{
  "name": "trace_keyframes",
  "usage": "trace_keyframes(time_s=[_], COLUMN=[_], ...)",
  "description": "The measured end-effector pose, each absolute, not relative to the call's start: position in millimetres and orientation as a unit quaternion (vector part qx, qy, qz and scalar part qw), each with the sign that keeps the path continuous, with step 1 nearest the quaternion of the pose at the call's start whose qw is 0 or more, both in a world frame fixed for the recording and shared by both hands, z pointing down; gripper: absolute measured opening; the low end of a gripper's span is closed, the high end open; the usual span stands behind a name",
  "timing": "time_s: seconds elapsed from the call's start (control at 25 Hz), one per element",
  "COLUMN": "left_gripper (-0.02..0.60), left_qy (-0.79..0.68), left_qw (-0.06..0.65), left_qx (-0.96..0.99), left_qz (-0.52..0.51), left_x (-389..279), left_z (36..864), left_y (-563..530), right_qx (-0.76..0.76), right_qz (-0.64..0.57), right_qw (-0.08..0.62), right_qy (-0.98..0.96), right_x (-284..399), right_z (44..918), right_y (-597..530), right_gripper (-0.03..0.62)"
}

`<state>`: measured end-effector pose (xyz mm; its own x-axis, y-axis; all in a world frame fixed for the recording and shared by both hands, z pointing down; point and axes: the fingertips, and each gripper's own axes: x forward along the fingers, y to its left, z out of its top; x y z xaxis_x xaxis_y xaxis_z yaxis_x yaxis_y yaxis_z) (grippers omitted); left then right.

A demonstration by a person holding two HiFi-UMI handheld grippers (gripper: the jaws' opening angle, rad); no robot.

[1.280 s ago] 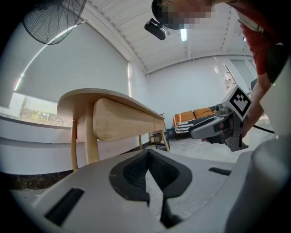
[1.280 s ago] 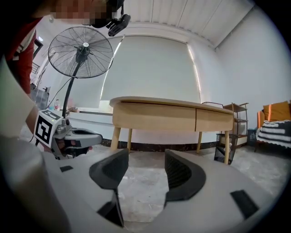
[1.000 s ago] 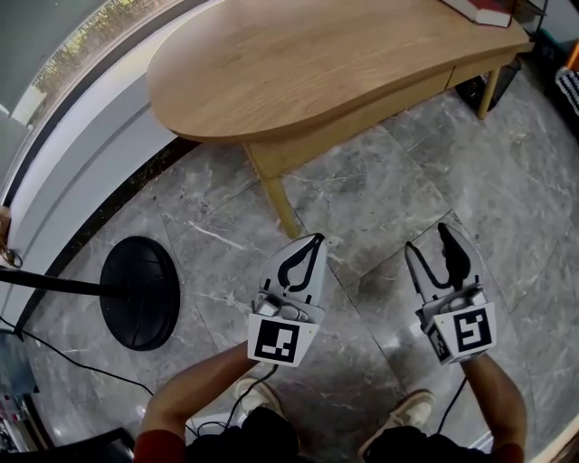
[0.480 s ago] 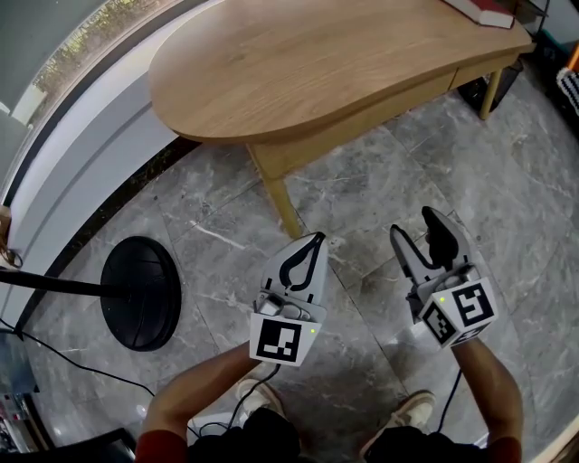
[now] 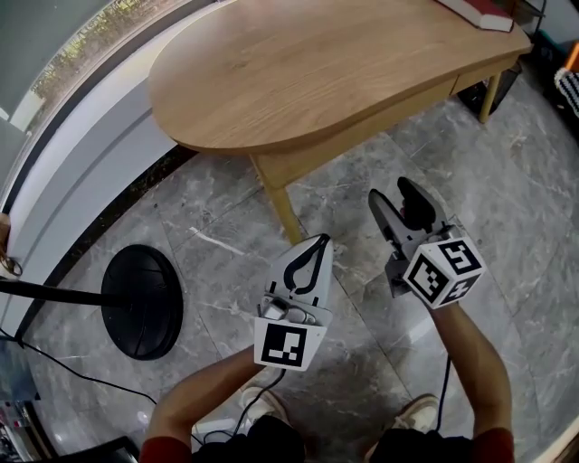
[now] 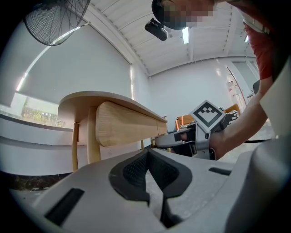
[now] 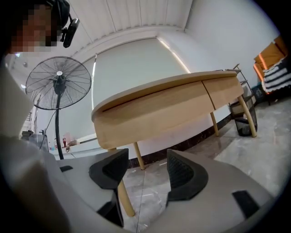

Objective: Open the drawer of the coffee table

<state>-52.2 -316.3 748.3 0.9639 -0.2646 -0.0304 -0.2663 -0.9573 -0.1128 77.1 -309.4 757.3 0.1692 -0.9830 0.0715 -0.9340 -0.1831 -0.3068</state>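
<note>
The kidney-shaped wooden coffee table (image 5: 317, 63) stands ahead of me. Its drawer front (image 5: 488, 65) is at the right end of the apron, flush with it, and the drawer front (image 7: 223, 93) also shows beyond a thin seam in the right gripper view. My right gripper (image 5: 390, 193) is open and empty, hanging over the floor short of the apron's middle, well left of the drawer. Lower and further back, my left gripper (image 5: 312, 244) is shut on nothing, near the table leg (image 5: 280, 208). In the left gripper view the shut left gripper (image 6: 148, 157) faces the apron, with the right gripper (image 6: 200, 132) to its right.
A standing fan's black round base (image 5: 142, 306) sits on the marble floor at the left, its head (image 7: 58, 82) rising high. A red book (image 5: 484, 11) lies on the table's far right end. A dark wire basket (image 7: 243, 116) stands under that end. Cables trail at the lower left.
My right gripper has risen and moved forward and left toward the table's apron, staying open. The left gripper has hardly moved.
</note>
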Motion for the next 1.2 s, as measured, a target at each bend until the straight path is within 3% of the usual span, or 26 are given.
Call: trace_keyframes(time_s=[0.6,0.92,1.2], left_gripper=[0.008,0.008,0.008], left_qy=[0.141,0.148,0.156], left_qw=[0.035,0.026,0.019], left_qx=[-0.989,-0.989,-0.987], left_qz=[0.008,-0.002,-0.011], left_x=[-53.6,-55.7,-62.1], left_z=[753.5,762.7,769.6], left_y=[-329.7,-335.6,-344.0], right_qx=[-0.661,-0.563,-0.490], right_qz=[-0.168,-0.204,-0.184], right_qw=[0.349,0.529,0.610], right_qy=[0.643,0.601,0.595], right_x=[113.3,140.8,151.4], right_z=[733.0,741.1,726.6], right_y=[-357.6,-374.1,-378.4], right_gripper=[0.245,0.245,0.227])
